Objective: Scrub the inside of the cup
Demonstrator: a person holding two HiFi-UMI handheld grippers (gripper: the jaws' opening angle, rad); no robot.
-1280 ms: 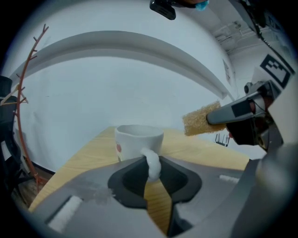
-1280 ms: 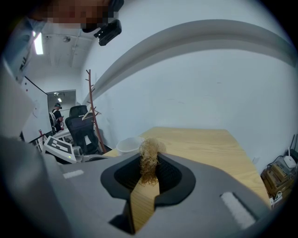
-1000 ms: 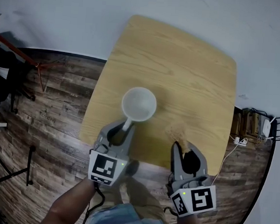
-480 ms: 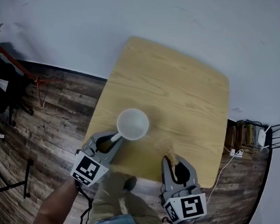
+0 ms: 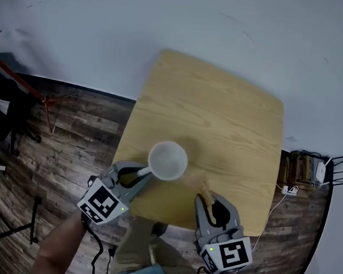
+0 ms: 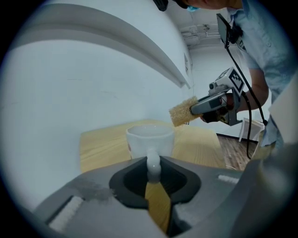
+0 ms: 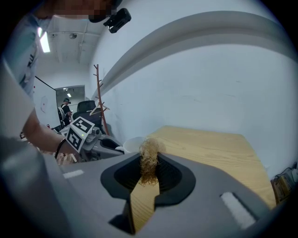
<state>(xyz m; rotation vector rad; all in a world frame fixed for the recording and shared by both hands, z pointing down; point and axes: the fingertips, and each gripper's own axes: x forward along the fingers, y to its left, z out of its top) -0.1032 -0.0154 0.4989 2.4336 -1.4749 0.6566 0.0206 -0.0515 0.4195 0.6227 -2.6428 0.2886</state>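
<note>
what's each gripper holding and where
Left gripper: white cup by its handle, fingers just closed further on it. Right gripper: fibrous scrubber, pinched at its near end.

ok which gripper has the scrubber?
The right gripper: it pinches the tan fibrous scrubber. The left gripper, its fingers having just closed tighter, clamps the white cup's handle.

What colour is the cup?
The cup is white; the head view shows it best.

Surface (image 5: 232, 120): bare from the cup (image 5: 168, 160) to its far and right edges; the wall (image 5: 168, 33) bounds the far side. Cup mouth is open from above. Near left is blocked by the left gripper (image 5: 138, 173), its fingers just closing on the handle. Near right is blocked by the right gripper (image 5: 206, 196) and its scrubber (image 7: 149, 160).
</note>
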